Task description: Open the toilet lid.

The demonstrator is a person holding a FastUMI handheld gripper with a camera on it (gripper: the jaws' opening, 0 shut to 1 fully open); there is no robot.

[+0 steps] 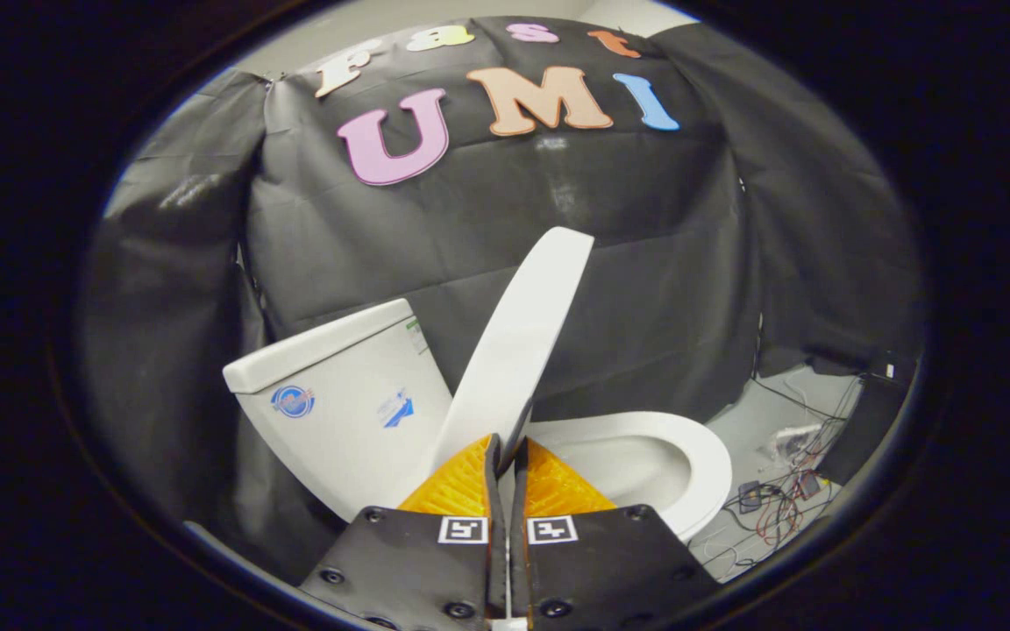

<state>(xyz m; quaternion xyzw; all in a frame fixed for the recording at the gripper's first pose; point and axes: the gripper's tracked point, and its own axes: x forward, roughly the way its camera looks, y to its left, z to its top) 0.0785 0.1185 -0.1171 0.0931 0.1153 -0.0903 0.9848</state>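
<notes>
Your readable text: none | tank (338,394) stickers too small to read | finger (461,529) tags carry square codes, no words

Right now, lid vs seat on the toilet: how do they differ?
The lid is raised, tilted up toward the tank; the seat lies flat on the bowl. The lid's edge sits pinched between the orange fingers of the gripper; the seat is untouched, beyond them. The lid is solid, the seat an open ring. Both are glossy white.
</notes>
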